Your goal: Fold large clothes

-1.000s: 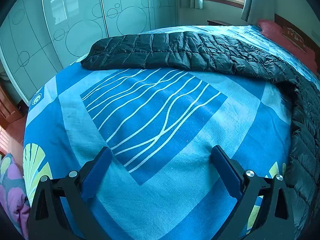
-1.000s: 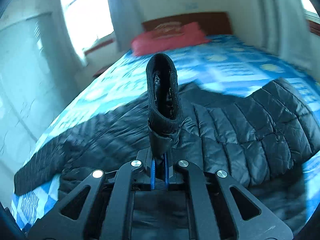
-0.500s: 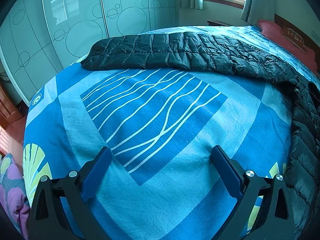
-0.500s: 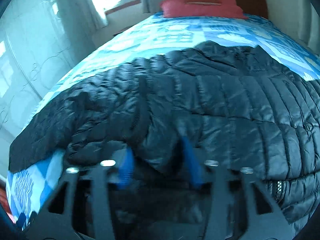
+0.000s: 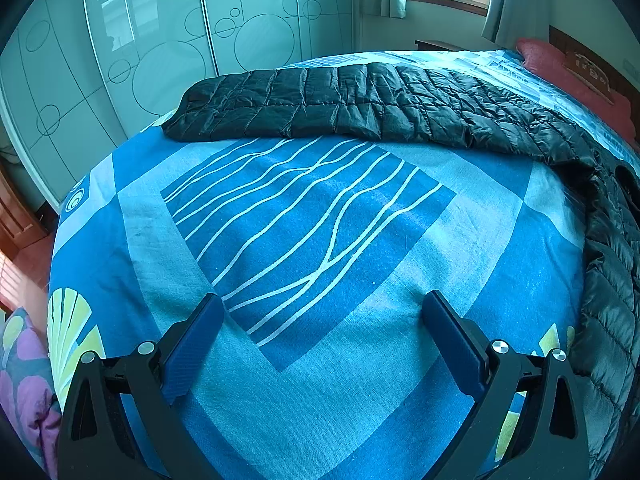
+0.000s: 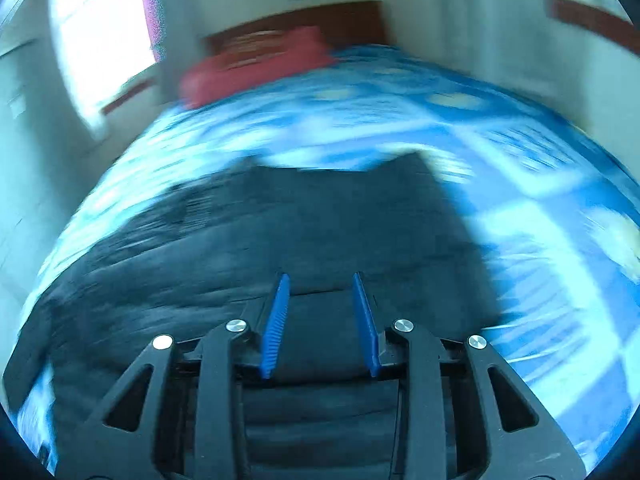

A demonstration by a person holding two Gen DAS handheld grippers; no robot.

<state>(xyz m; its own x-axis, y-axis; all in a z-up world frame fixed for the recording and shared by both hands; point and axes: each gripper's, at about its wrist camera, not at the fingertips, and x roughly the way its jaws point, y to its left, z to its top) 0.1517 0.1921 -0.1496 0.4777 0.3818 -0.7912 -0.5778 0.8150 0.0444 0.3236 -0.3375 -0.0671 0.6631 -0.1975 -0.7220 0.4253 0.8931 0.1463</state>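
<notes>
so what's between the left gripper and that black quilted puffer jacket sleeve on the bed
Only bare blue patterned bedsheet, seen in the left wrist view, separates the open left gripper from the black quilted puffer jacket sleeve.

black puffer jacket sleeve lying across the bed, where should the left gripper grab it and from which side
Grip the cuff end of the sleeve, coming from the near side over the bedspread. The black puffer jacket lies flat there, its edge exposed, and the left gripper is open and faces it.
</notes>
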